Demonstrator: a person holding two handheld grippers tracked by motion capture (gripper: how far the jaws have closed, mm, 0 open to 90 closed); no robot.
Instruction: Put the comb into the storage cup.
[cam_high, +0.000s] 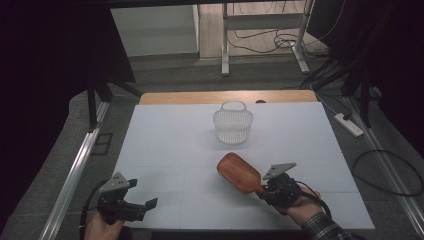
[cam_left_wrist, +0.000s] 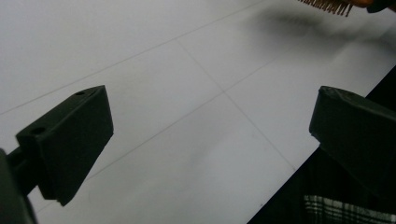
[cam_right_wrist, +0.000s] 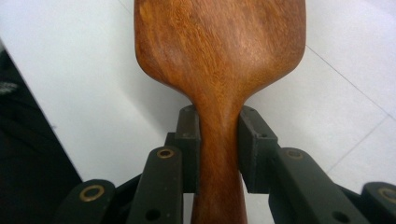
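At bottom left of the high view, left gripper (cam_high: 142, 206) hovers over the near edge of the white table (cam_high: 165, 145), jaws spread wide, nothing between them. Mid-table toward the far side, white wire basket (cam_high: 233, 123) stands upright, well apart from both grippers. Right of centre, wooden hairbrush (cam_high: 239, 173) is held off the table, tilted, bristles facing down-left. Right gripper (cam_right_wrist: 218, 140) has its jaws clamped narrow on the brush handle.
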